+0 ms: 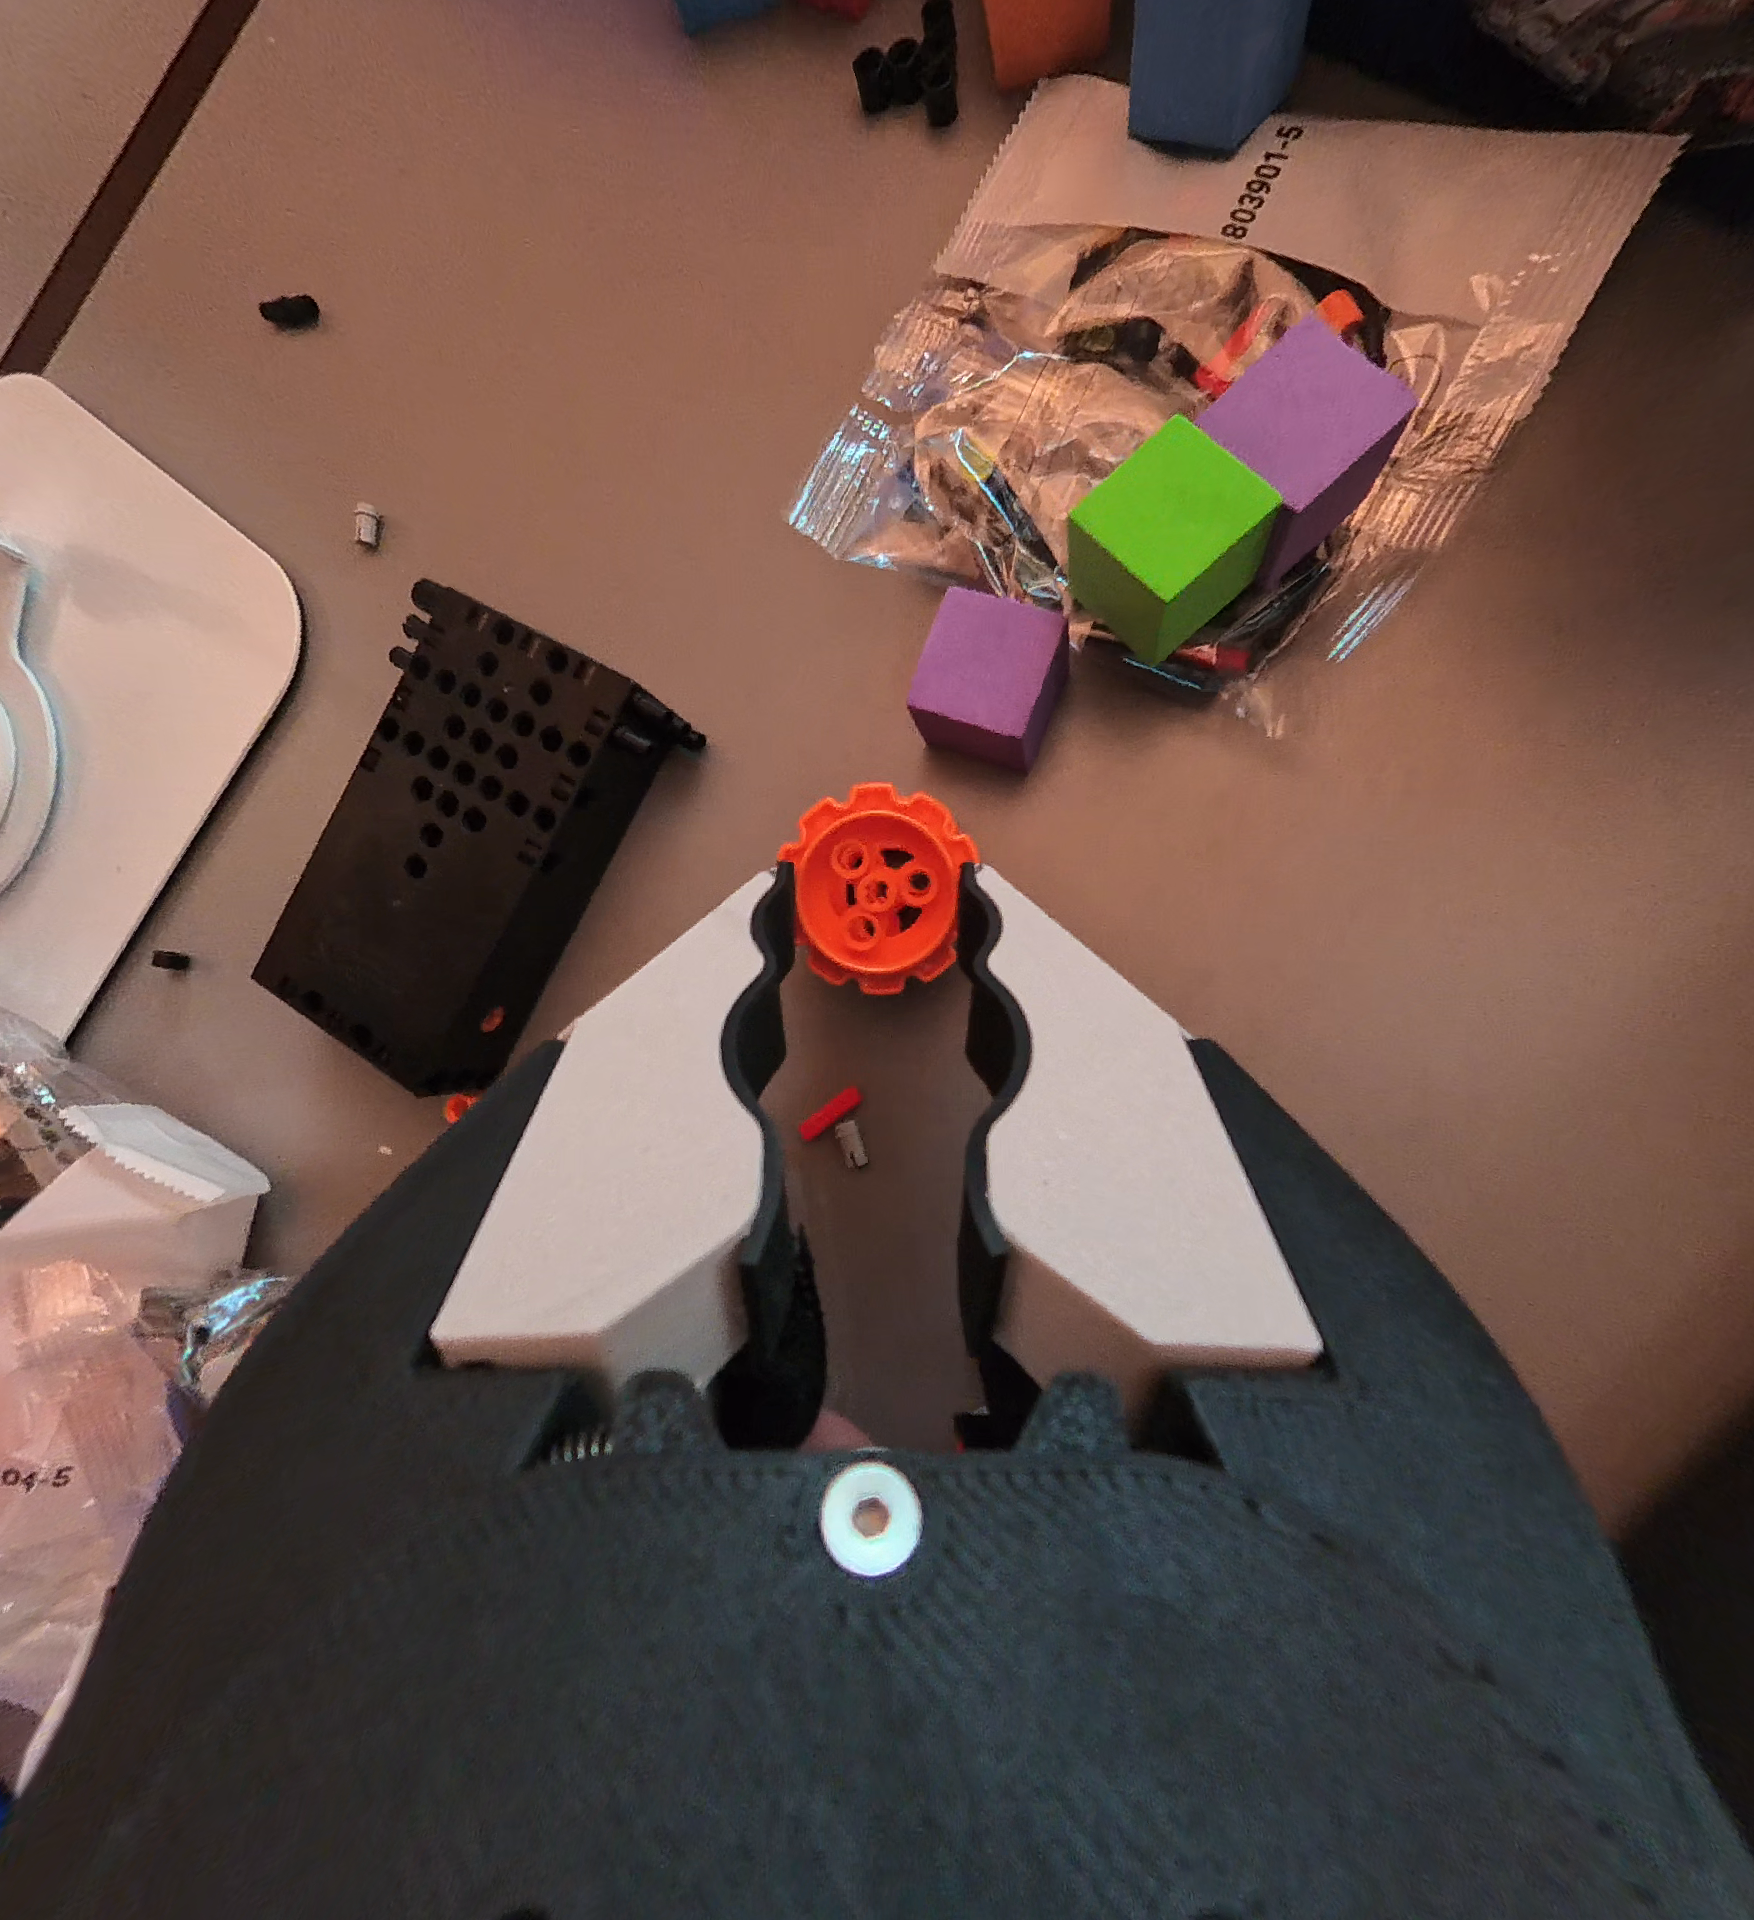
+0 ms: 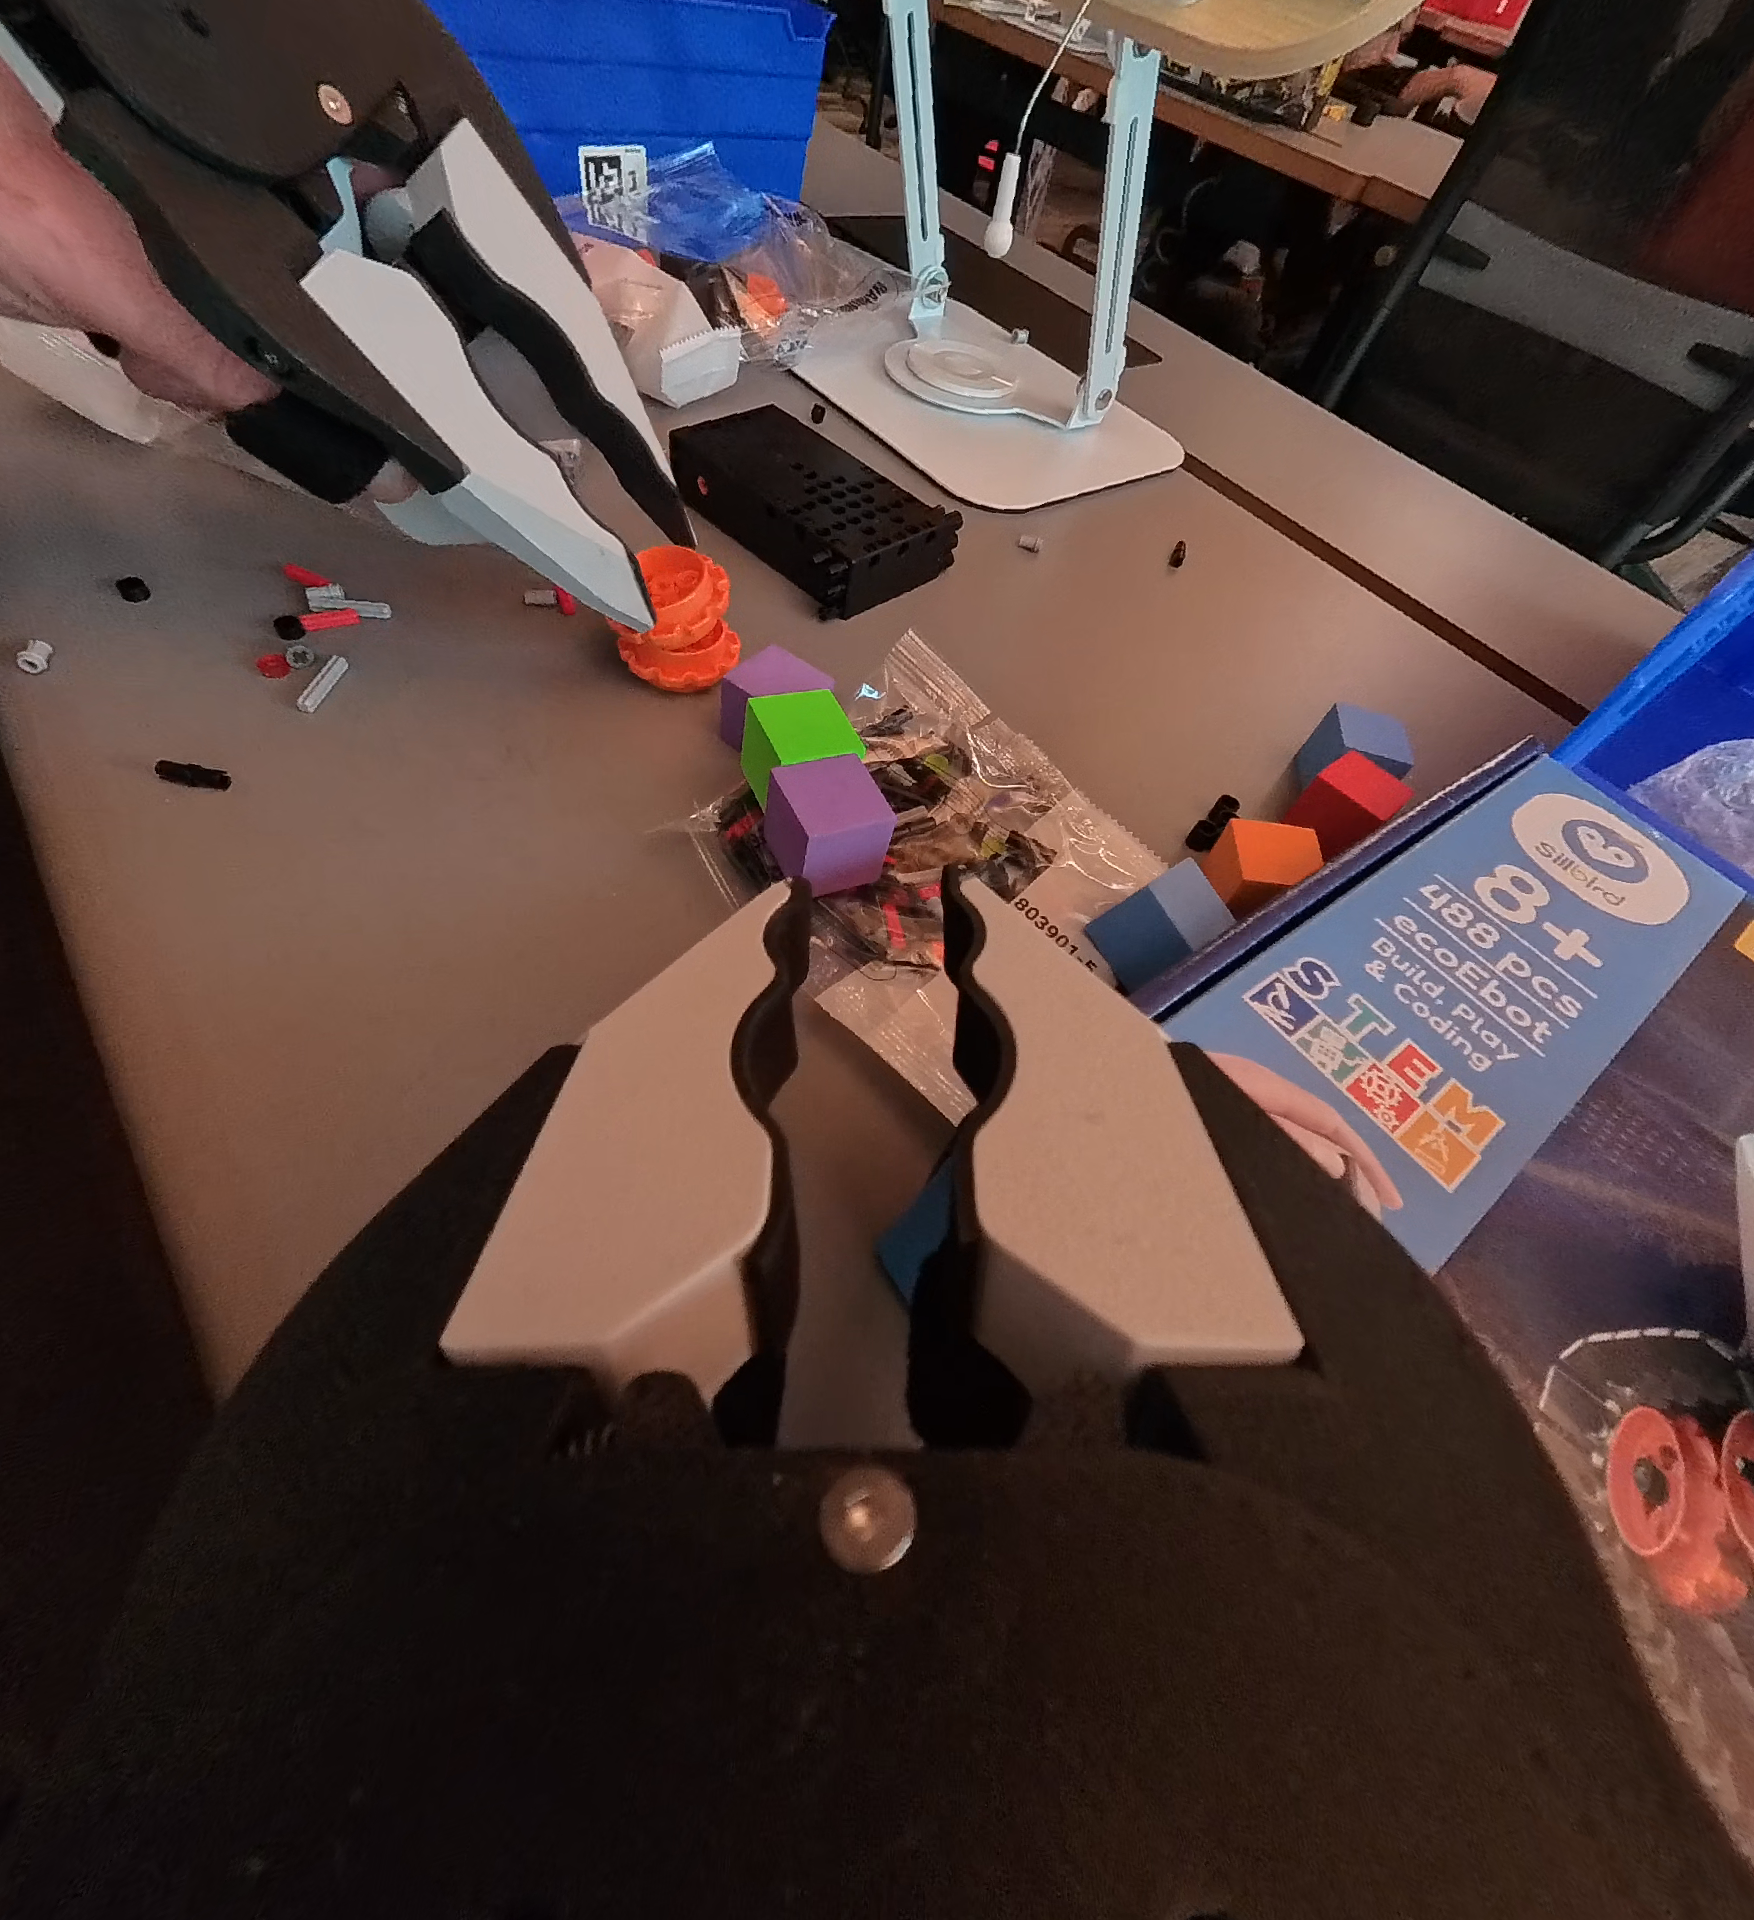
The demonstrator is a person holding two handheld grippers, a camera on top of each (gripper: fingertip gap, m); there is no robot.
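My left gripper [image 1: 873, 883] is shut on an orange toothed wheel hub [image 1: 873, 896], gripped by its rim at the fingertips. In the right wrist view the left gripper [image 2: 667, 582] holds this hub [image 2: 691, 577] directly over a second orange hub [image 2: 681, 660] on the table; I cannot tell whether they touch. My right gripper [image 2: 875, 883] is open and empty. It hovers over a clear bag of small parts [image 2: 956, 821], just short of a purple cube [image 2: 826, 821].
A black perforated block [image 1: 478, 831] lies left of the hub. A green cube [image 1: 1169, 530] and purple cubes [image 1: 987, 675] sit by the bag. A white stand base [image 1: 125, 623] is far left. Loose pins [image 2: 322, 623], more cubes [image 2: 1262, 857] and a blue box [image 2: 1475, 987] lie around. There is about 15 centimeters between the tips of the two grippers. From the right gripper's tips to the purple cube [image 2: 826, 821] is close to 5 centimeters. Seen from the left wrist view [image 1: 1356, 402] as well.
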